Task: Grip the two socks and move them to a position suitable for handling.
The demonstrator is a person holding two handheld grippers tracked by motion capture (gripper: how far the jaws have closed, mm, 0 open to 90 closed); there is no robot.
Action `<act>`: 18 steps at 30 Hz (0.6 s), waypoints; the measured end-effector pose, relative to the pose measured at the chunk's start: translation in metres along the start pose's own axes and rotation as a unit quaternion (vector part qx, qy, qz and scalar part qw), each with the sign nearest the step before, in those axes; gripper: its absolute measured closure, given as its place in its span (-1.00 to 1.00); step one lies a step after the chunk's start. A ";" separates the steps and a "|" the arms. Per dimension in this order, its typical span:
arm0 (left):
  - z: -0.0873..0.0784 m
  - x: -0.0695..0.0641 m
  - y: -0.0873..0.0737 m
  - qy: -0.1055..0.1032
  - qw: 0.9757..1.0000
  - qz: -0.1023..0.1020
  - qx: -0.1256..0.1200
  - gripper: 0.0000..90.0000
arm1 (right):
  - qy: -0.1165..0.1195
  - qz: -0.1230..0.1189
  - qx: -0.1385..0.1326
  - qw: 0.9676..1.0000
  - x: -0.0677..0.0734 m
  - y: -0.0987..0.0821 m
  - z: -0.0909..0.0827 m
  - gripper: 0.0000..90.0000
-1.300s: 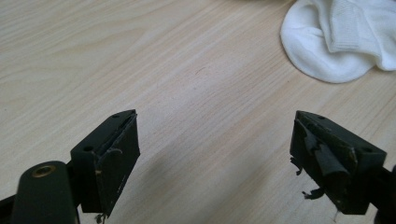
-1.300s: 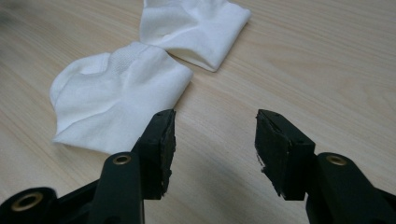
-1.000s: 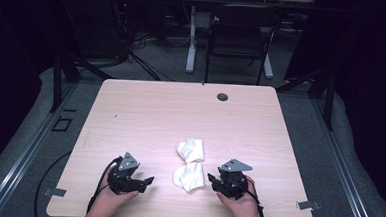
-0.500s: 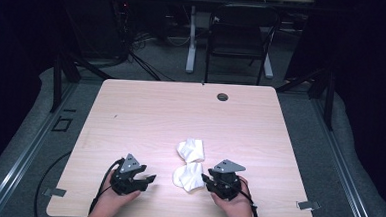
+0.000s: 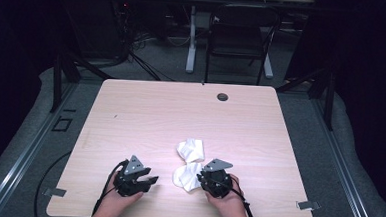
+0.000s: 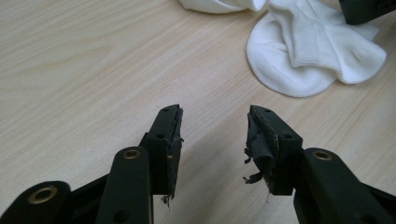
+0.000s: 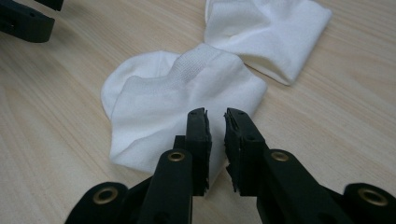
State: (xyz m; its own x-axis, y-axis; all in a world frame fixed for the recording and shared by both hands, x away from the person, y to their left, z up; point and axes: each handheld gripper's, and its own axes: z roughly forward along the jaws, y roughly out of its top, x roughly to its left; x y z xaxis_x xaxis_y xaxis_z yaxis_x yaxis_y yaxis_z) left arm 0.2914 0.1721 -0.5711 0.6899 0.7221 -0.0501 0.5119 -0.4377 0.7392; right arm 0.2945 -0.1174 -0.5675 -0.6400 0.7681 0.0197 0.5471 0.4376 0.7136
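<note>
Two white socks lie on the light wooden table (image 5: 156,111), the far sock (image 5: 191,149) touching the near sock (image 5: 186,176). My right gripper (image 5: 198,179) rests at the near sock's right edge. In the right gripper view its jaws (image 7: 215,114) have just been closing to a narrow gap over the near sock (image 7: 177,102), with no cloth visibly pinched; the far sock (image 7: 266,28) lies beyond. My left gripper (image 5: 151,179) is left of the socks over bare wood. Its jaws (image 6: 215,114) have just been closing, stand about half open and hold nothing; the near sock (image 6: 313,51) is ahead to the right.
A dark round grommet (image 5: 222,96) sits near the table's far edge. A black chair (image 5: 237,38) and desk legs stand beyond the table. Bare wood spreads left of and behind the socks. Both hands are close to the front edge.
My right gripper has slid left onto the near sock's edge and its jaws have narrowed. The left gripper stayed in place with its jaws narrower. The socks have not moved.
</note>
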 end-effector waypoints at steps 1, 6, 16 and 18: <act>-0.001 0.000 0.000 0.000 1.000 0.003 0.000 0.23 | 0.002 0.001 0.002 1.000 0.000 0.001 0.002 0.80; -0.002 0.001 0.000 -0.006 1.000 -0.003 -0.003 0.26 | 0.010 -0.001 0.022 1.000 0.005 0.002 0.010 0.91; -0.003 0.003 0.001 -0.010 1.000 -0.015 -0.004 0.27 | 0.031 -0.016 0.013 0.999 0.015 -0.002 0.011 0.95; -0.003 0.003 0.001 -0.010 1.000 -0.016 -0.002 0.27 | 0.038 -0.019 0.011 0.999 0.017 -0.003 0.010 0.96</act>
State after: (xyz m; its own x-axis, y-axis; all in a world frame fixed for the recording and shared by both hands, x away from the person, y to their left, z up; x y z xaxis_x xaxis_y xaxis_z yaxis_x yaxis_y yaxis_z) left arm 0.2925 0.1759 -0.5687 0.6839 0.7243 -0.0876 0.5313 -0.4121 0.7402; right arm 0.2878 -0.1006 -0.5764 -0.6992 0.7134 0.0478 0.5330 0.4755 0.6999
